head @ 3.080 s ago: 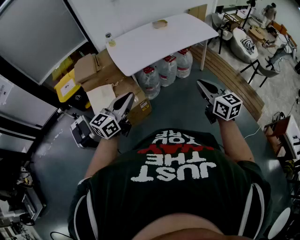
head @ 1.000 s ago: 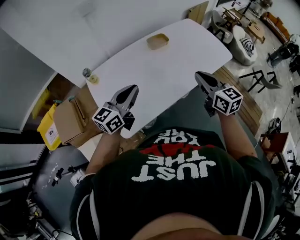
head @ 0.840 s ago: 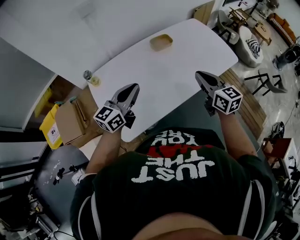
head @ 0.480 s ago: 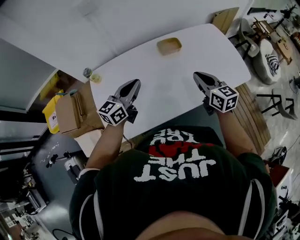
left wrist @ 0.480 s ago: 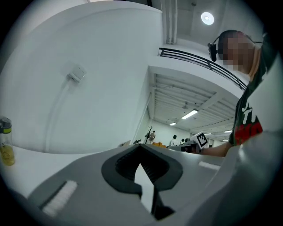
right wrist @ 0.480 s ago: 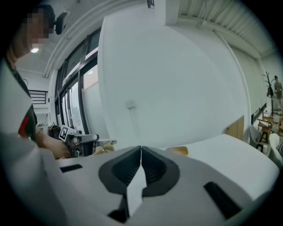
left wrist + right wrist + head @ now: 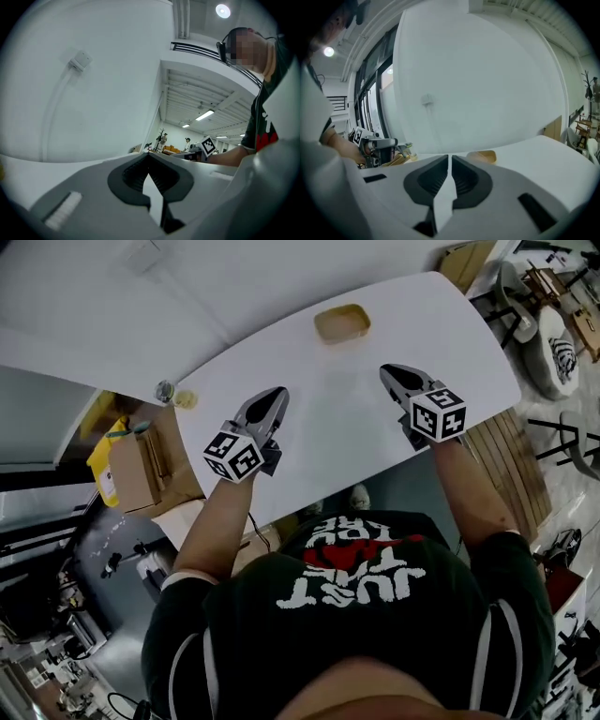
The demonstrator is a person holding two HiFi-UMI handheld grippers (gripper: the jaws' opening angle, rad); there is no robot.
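My left gripper (image 7: 275, 392) hovers over the white table (image 7: 309, 427) near its left half, jaws shut with nothing between them; its own view (image 7: 149, 154) shows the tips meeting. My right gripper (image 7: 386, 370) hangs over the table's right half, also shut and empty, its tips together (image 7: 449, 157). A shallow yellow dish (image 7: 341, 322) lies at the table's far edge, beyond and between both grippers, and appears in the right gripper view (image 7: 483, 155). A small bottle (image 7: 166, 389) stands at the table's far left corner.
Cardboard boxes (image 7: 139, 468) and a yellow bin (image 7: 99, 463) sit on the floor left of the table. Chairs (image 7: 553, 341) and a wooden slatted strip (image 7: 499, 457) lie to the right. A white wall (image 7: 234, 277) runs behind the table.
The person has stepped up to the table, so both grippers now hang over its top rather than short of it. The bottle has slid out of the left gripper view. Both grippers stay shut.
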